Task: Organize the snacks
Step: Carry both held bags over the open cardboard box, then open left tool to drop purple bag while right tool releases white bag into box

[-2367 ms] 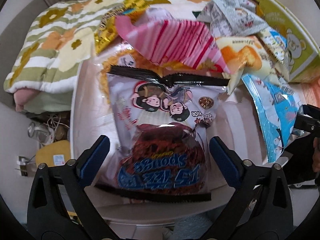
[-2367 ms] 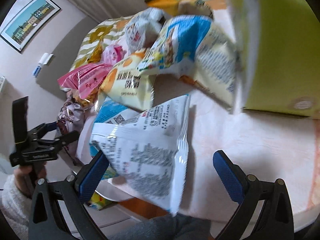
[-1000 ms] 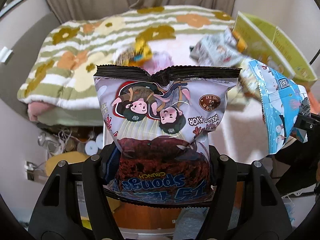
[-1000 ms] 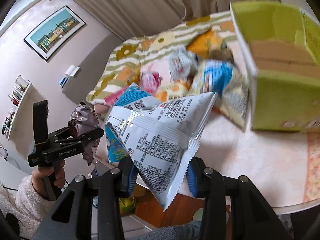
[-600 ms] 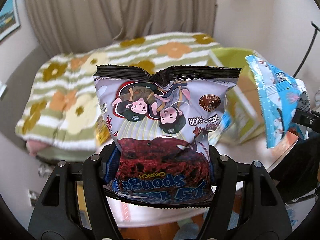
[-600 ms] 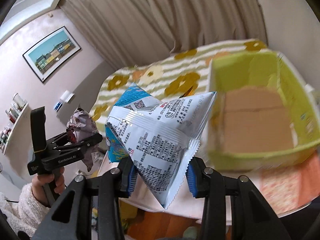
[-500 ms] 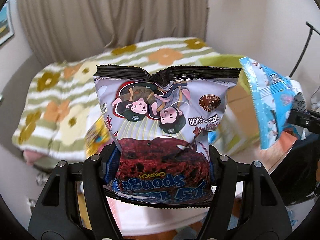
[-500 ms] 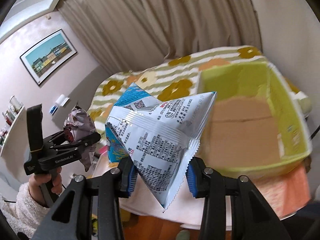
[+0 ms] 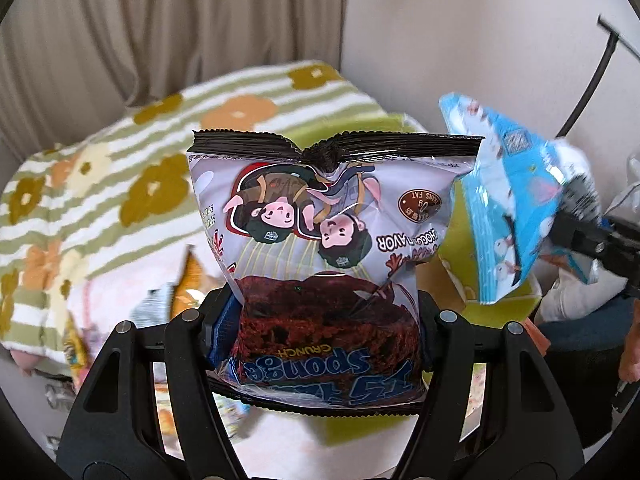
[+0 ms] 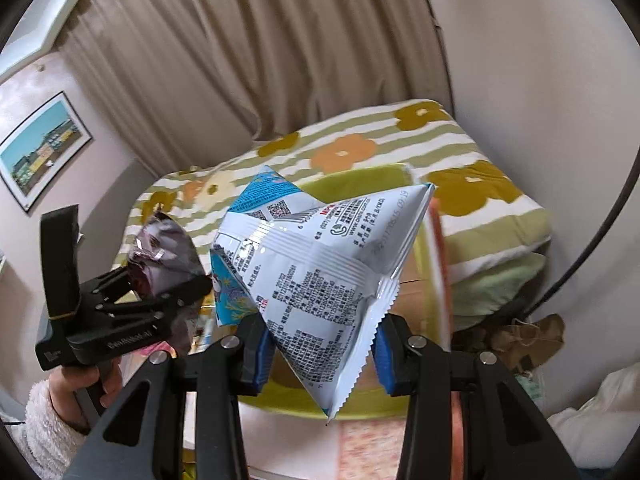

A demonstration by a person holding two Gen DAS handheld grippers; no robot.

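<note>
Both bags aloft: left gripper [image 9: 320, 344] clamps the chocolate bag [image 9: 328, 248], right gripper [image 10: 322, 350] the blue-white bag [image 10: 320, 264]; centre each over the green box [image 10: 424, 296] before letting go

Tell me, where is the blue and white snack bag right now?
The blue and white snack bag is up in the air, pinched in the right tool, in front of the green box.
</note>
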